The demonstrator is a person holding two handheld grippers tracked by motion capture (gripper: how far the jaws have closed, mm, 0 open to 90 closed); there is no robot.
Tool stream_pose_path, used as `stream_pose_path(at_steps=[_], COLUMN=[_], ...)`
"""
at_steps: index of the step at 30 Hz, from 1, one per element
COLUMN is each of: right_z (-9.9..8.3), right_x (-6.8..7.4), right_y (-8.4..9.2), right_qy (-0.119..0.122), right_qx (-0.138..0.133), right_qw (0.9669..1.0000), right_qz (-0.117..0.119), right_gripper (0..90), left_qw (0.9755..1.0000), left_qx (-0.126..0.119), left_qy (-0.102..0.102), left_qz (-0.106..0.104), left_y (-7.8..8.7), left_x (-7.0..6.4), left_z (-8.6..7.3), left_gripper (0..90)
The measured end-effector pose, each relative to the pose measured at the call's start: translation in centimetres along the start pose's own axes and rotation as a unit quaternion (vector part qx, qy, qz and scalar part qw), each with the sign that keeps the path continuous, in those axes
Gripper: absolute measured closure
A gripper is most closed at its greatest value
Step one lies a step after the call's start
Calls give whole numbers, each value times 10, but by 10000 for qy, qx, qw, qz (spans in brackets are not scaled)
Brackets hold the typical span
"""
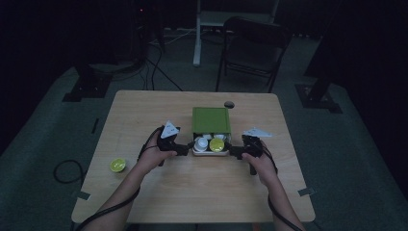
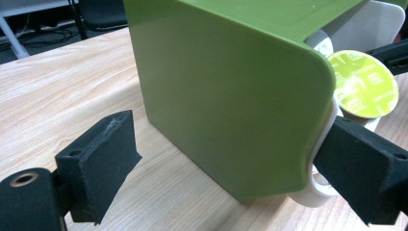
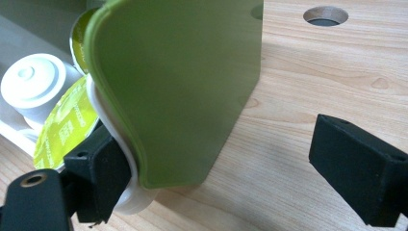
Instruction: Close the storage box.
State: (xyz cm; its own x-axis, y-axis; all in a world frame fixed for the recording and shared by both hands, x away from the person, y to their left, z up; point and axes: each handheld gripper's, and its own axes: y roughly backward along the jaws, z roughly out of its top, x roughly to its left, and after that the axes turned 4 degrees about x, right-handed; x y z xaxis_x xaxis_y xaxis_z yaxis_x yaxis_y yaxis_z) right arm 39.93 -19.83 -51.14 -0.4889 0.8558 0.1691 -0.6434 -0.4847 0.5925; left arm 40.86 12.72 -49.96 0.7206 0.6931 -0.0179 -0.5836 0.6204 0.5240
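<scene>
Green box (image 1: 211,120) mid-table between both hand-held grippers; bare tabletop (image 1: 202,192) all around.

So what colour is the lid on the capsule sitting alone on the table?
Lime green capsule, best in the high view.

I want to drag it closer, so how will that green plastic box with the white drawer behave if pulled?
The green plastic box looks rigid and smooth, so it would probably slide on the wooden table. Its white drawer sits open, so pods may shift. Likely light.

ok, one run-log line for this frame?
left claw: open, straddling green box front corner | right claw: open, same at other corner | white tray: pods inside | loose green pod: table left
</scene>
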Motion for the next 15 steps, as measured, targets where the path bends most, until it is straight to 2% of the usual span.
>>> stream_pose_path(at_steps=[15], right_z=[1], right_x=[-1], right_y=[-5], right_qy=[-94], right_qx=[1], right_qw=[9999], right_qz=[-98], right_gripper=[106], left_qw=[9998], left_qx=[-50], left_qy=[45], left_qz=[163], left_y=[-3], left_x=[0], left_z=[1], left_gripper=[96])
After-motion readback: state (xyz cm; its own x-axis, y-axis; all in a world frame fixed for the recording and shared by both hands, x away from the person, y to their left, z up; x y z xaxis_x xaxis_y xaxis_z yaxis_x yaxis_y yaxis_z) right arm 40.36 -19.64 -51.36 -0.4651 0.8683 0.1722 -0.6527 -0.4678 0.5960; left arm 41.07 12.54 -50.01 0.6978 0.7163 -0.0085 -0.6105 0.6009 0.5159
